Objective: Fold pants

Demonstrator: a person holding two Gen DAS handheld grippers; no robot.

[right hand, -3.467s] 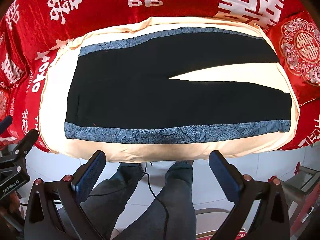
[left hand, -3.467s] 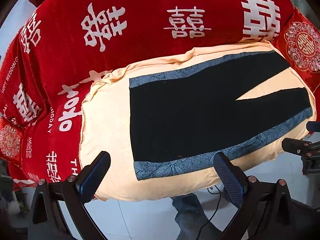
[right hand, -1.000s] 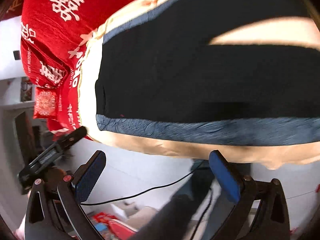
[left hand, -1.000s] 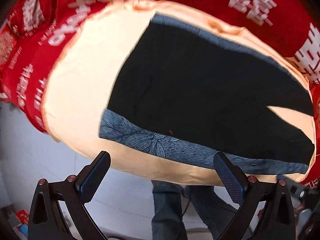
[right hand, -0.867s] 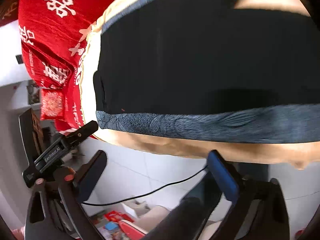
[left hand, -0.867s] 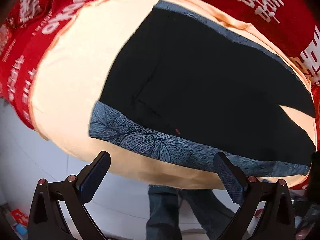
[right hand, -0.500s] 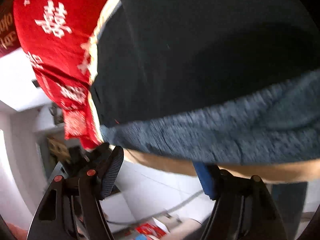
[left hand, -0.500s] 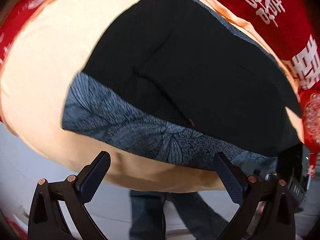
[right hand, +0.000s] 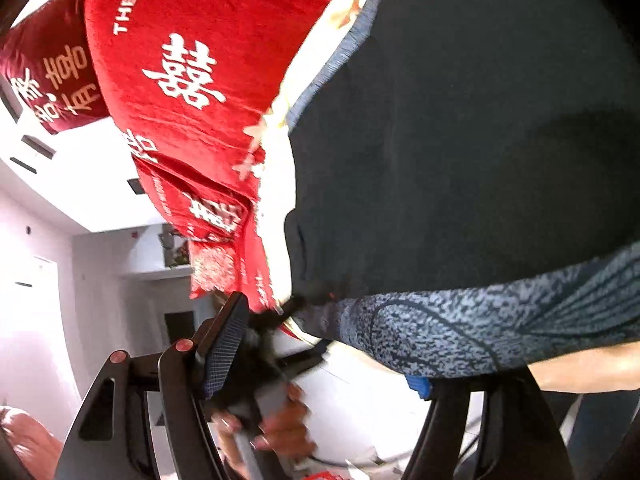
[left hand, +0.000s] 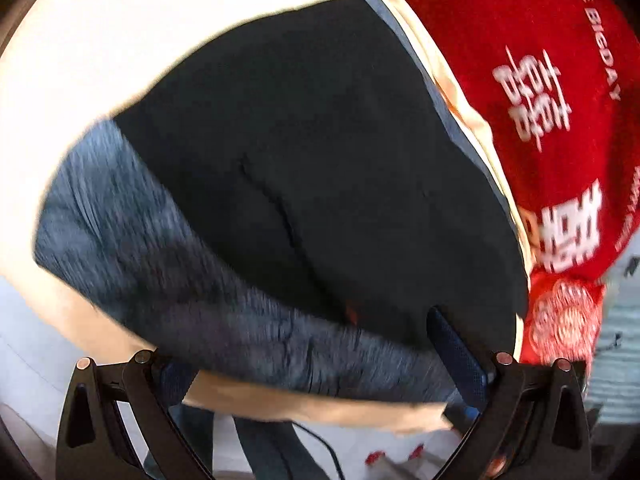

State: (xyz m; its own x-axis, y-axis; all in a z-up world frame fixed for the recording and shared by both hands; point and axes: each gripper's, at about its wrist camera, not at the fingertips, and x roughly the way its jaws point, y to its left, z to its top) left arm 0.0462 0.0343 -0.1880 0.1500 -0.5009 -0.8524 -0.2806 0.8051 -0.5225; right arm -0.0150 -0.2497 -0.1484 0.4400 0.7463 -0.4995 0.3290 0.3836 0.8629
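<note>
Black pants [left hand: 320, 160] with a blue patterned side stripe [left hand: 180, 280] lie flat on a cream cushion [left hand: 80, 60]. My left gripper [left hand: 316, 360] is open at the near edge. Its right finger [left hand: 456, 348] lies over the stripe and its left finger is half hidden under the cushion's rim. In the right wrist view the pants [right hand: 460, 140] fill the upper right. My right gripper [right hand: 320, 364] stands open at the stripe [right hand: 480, 328], near the waist corner. Its left finger [right hand: 224, 344] is in the air. The right finger is mostly hidden under the stripe.
A red blanket [left hand: 540, 80] with white characters covers the bed behind the cushion, also in the right wrist view [right hand: 200, 60]. A red embroidered pillow [left hand: 564, 328] sits at the right. The person's jeans [left hand: 272, 448] and a hand [right hand: 280, 420] are below the edge, over white floor.
Both grippers have dropped and tilted toward the near edge of the pants, so the stripe now fills the lower views. The right gripper's jaws have narrowed.
</note>
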